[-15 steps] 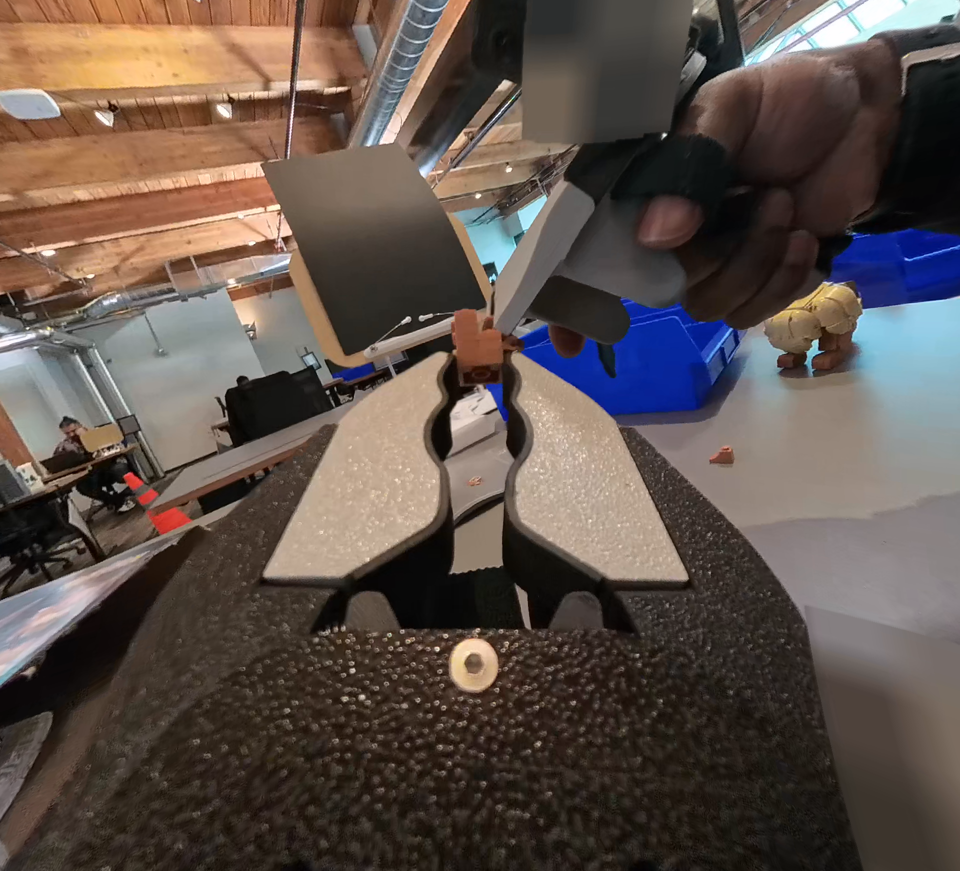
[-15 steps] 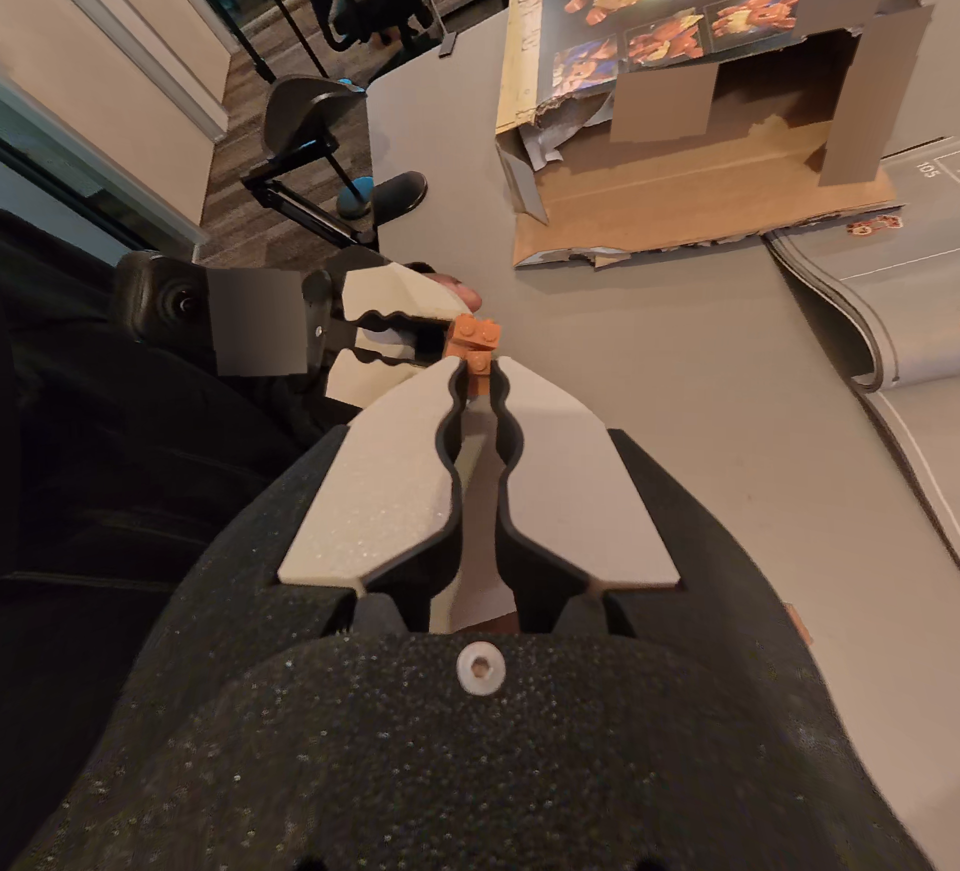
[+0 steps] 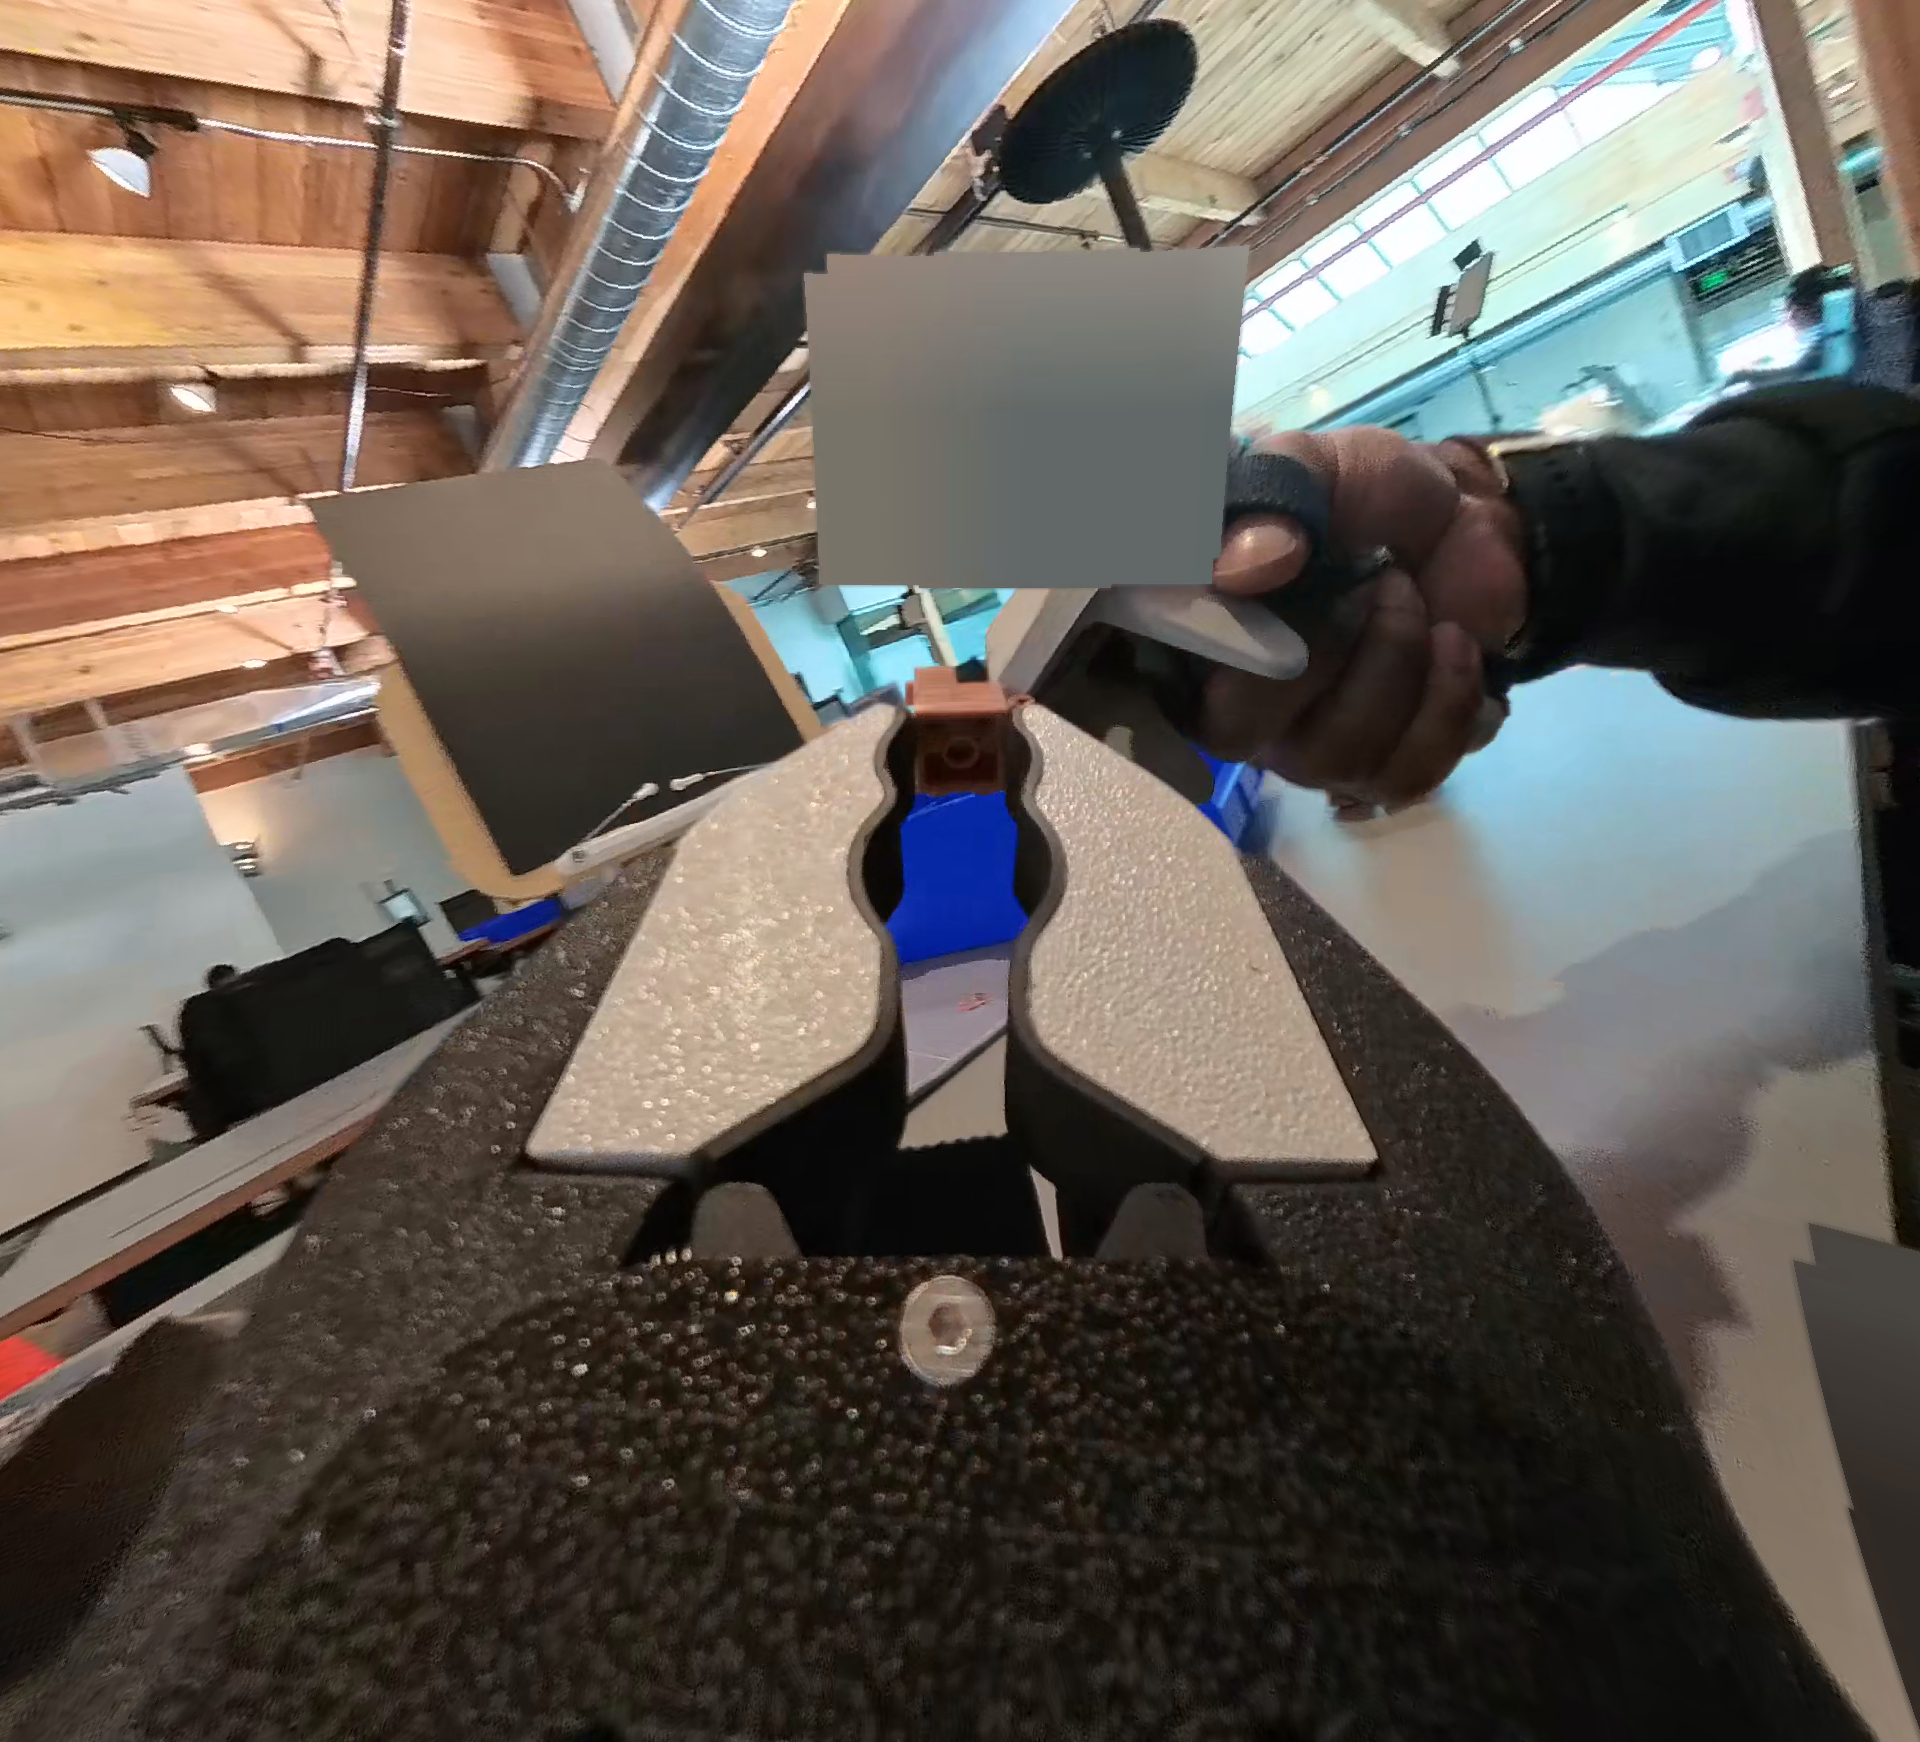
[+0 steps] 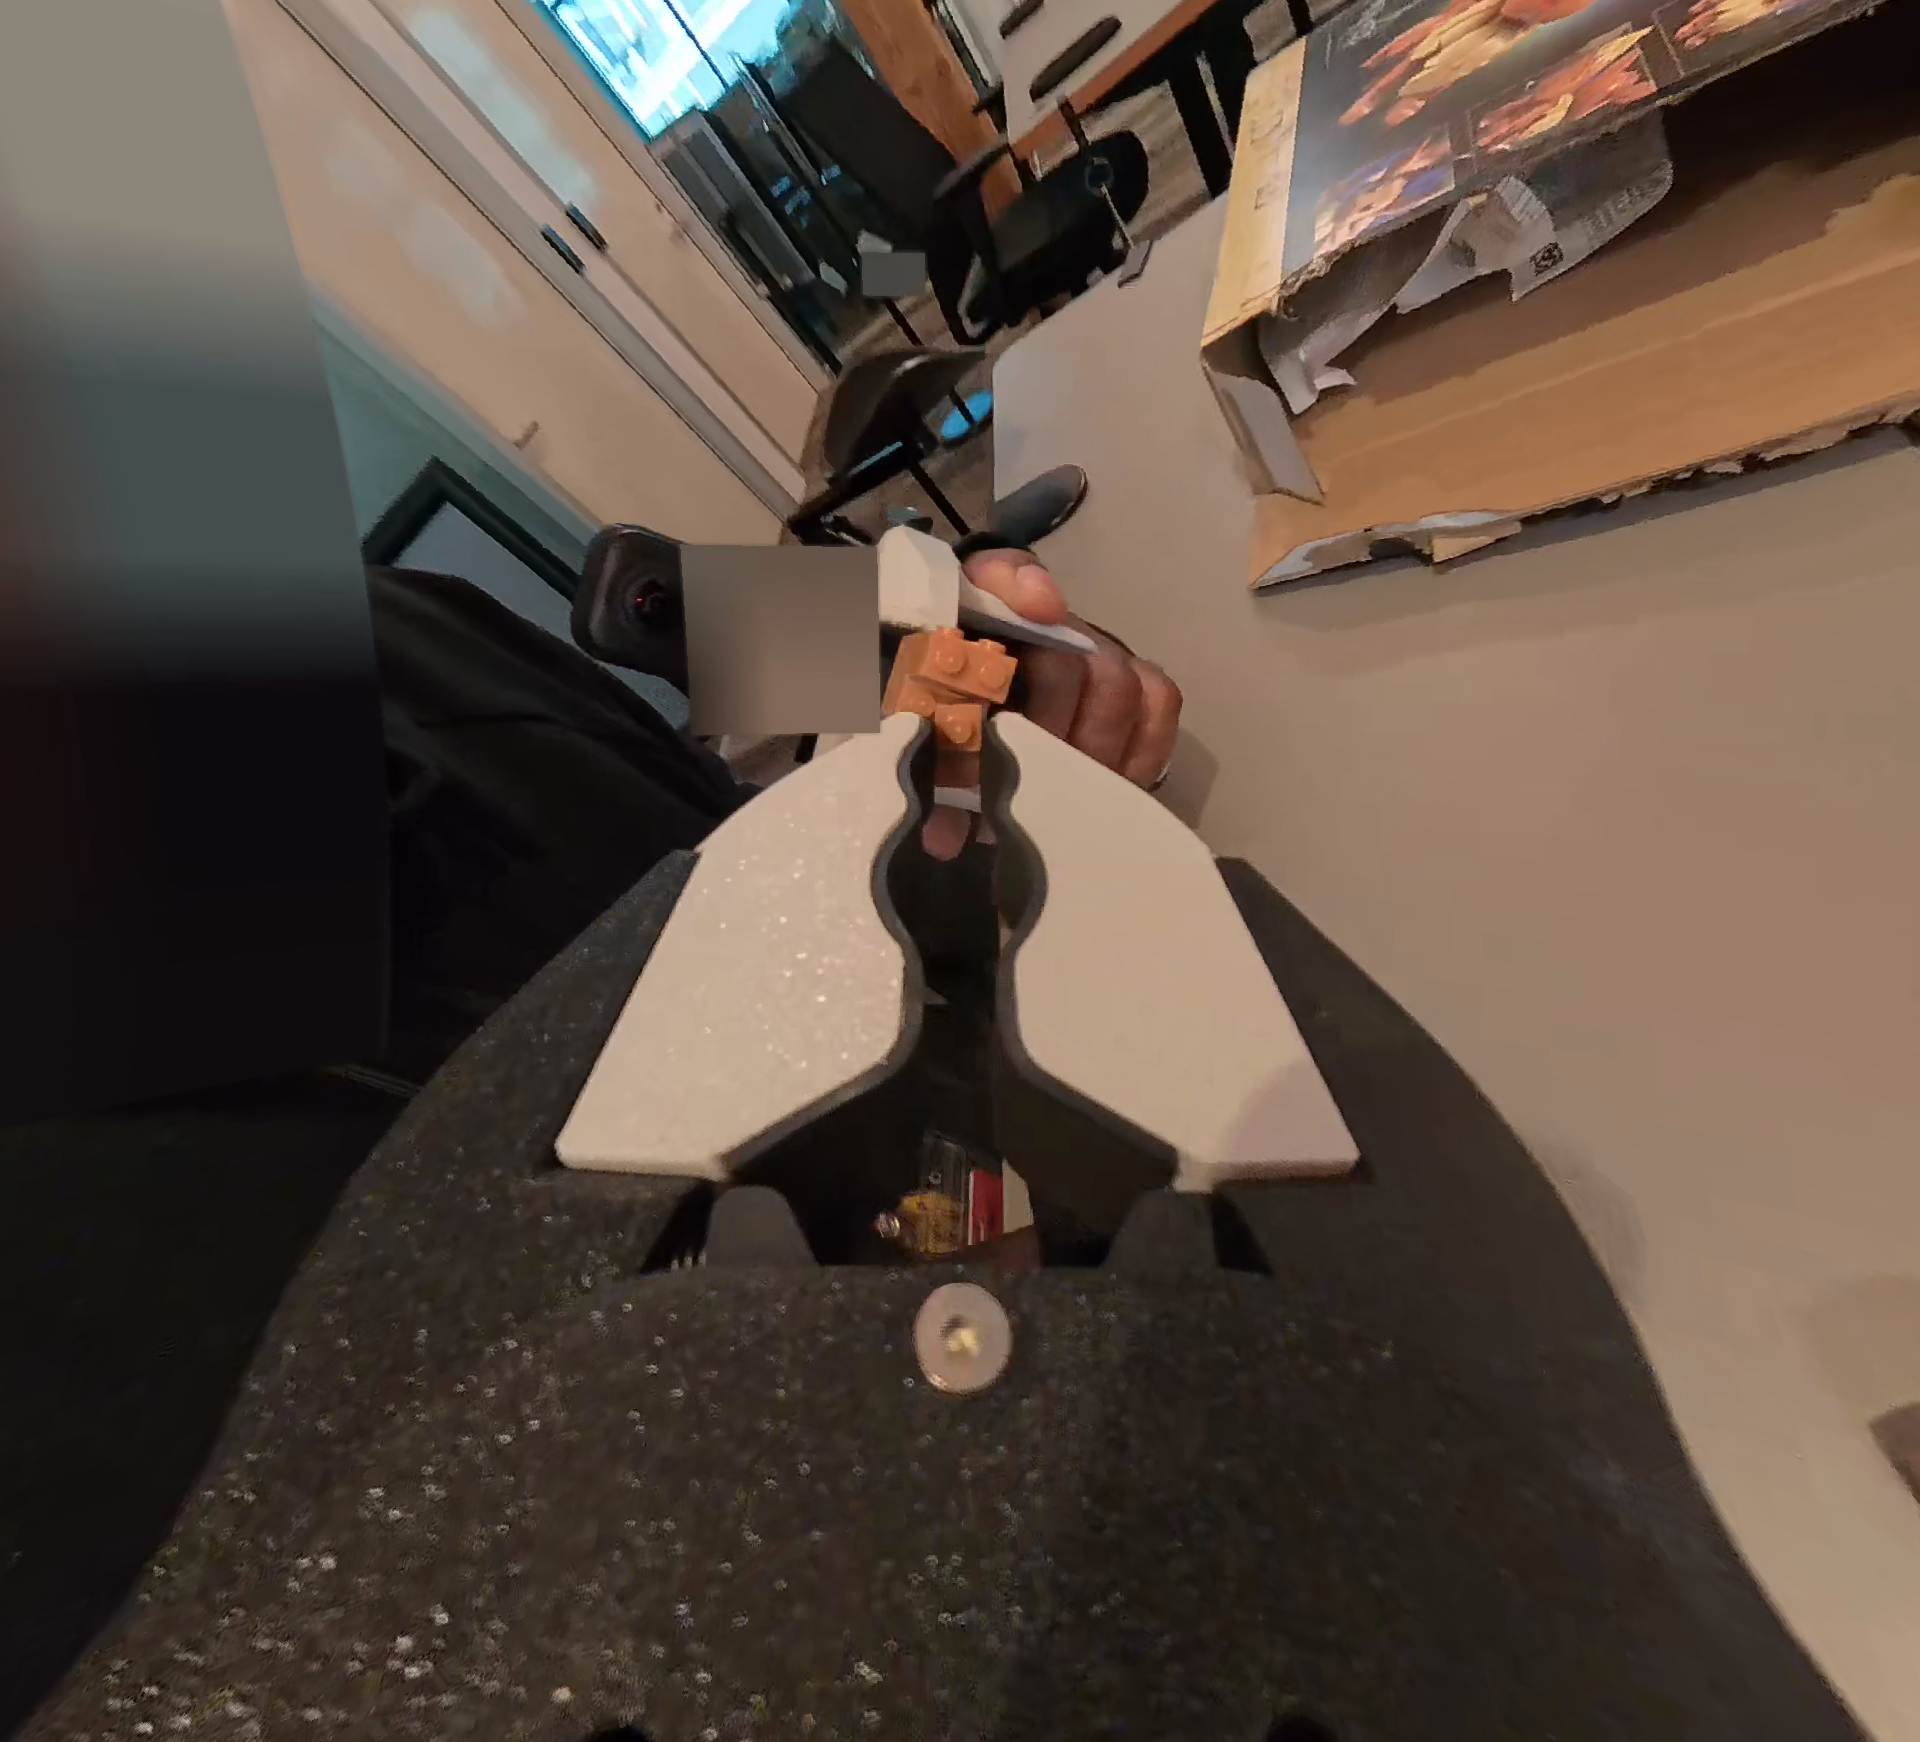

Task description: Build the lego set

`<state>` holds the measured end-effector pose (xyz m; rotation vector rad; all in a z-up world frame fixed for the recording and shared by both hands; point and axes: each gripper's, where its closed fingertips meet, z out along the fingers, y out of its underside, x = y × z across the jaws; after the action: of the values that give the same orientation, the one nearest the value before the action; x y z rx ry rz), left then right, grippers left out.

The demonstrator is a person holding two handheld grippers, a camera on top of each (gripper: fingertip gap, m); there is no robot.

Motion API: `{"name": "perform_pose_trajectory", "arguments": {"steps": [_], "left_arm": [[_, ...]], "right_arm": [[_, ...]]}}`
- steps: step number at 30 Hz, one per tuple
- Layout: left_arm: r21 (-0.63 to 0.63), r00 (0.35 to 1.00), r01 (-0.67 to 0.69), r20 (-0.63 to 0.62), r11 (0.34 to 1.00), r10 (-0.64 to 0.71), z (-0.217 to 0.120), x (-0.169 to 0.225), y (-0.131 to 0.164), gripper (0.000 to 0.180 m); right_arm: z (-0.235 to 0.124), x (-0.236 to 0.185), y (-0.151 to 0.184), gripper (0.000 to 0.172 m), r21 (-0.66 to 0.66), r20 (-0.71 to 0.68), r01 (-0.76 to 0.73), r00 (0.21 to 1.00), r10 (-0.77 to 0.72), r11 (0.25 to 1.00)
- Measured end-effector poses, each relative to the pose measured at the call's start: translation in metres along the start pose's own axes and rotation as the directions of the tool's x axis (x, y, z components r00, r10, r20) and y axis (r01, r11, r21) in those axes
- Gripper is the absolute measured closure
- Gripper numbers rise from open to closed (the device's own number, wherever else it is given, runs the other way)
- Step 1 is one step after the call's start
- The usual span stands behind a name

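My left gripper (image 3: 956, 736) is shut on an orange-brown brick (image 3: 956, 752), with a pad pressed on each side of it. In the right wrist view the same brick cluster (image 4: 951, 664) sits at the left gripper's white fingers (image 4: 914, 586). My right gripper (image 4: 958, 742) is shut on a small orange brick piece (image 4: 961, 728), whose far end touches the cluster. In the left wrist view the right gripper's fingers (image 3: 1049, 643) reach the brick from the upper right, held by a hand (image 3: 1351, 632). Both grippers are raised above the grey table (image 4: 1455, 861).
A torn cardboard toy box (image 4: 1558, 404) lies open on the table at the right. A blue bin (image 3: 956, 871) shows behind the left gripper's fingers. Office chairs (image 4: 1039, 217) stand beyond the table's far edge. A cardboard flap (image 3: 436, 788) stands at the left. Less than 4 cm separates the two grippers' tips.
Both grippers have turned and lifted together, so the views tilt more toward the ceiling and wall. The bricks stay gripped and in contact; neither grip has visibly changed.
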<state>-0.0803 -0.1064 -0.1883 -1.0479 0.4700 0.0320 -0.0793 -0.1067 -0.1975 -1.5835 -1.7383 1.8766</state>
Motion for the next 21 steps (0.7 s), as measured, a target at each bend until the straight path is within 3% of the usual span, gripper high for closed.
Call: {"name": "perform_pose_trajectory", "arguments": {"steps": [10,21], "left_arm": [[-0.062,0.960,0.150,-0.228,0.987,-0.160,0.010,0.017,0.018,0.165],[-0.121,0.842,0.371,-0.373,0.921,-0.389,0.023,0.022,0.032,0.165]], "right_arm": [[-0.015,0.014,0.018,0.165,0.182,0.088,-0.160,0.985,0.146,0.970],[-0.030,0.025,0.023,0.165,0.269,0.127,-0.187,0.979,0.158,0.945]]}}
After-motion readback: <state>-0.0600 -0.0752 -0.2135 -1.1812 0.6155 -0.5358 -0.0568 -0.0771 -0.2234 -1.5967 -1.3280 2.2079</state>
